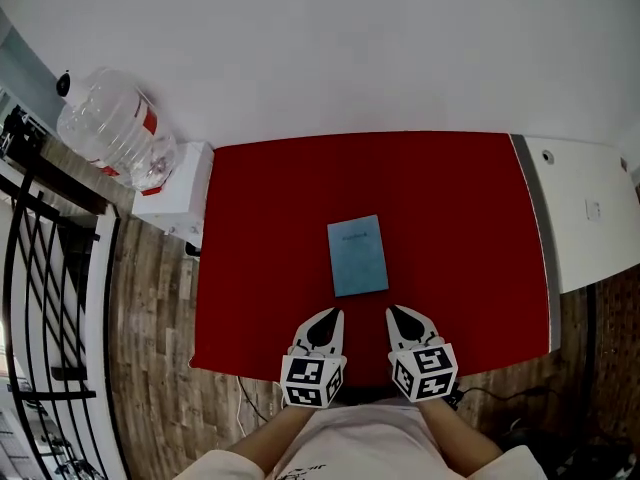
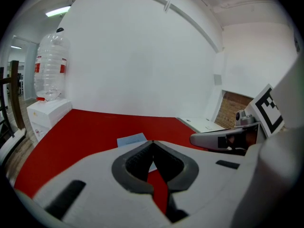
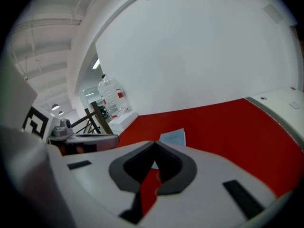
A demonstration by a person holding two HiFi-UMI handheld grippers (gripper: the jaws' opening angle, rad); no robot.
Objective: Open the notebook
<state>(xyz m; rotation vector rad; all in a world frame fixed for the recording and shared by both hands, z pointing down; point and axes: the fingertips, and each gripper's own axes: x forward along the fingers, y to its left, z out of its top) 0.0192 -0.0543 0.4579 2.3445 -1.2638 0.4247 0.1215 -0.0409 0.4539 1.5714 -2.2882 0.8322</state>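
Observation:
A thin light-blue notebook (image 1: 358, 256) lies closed and flat near the middle of the red table (image 1: 260, 268). Both grippers hover near the table's front edge, just short of the notebook. My left gripper (image 1: 331, 314) is to the notebook's lower left, its tips meeting, nothing held. My right gripper (image 1: 393, 312) sits at the lower right, also shut and empty. In the left gripper view the notebook (image 2: 131, 139) shows beyond the closed left gripper (image 2: 152, 142). The right gripper view has the notebook (image 3: 174, 137) just past the closed right gripper (image 3: 155, 143).
A white water dispenser (image 1: 172, 194) with a clear bottle (image 1: 105, 125) stands left of the table. A white counter (image 1: 590, 208) adjoins the table's right side. A black metal railing (image 1: 45, 298) runs along the far left. White wall lies behind.

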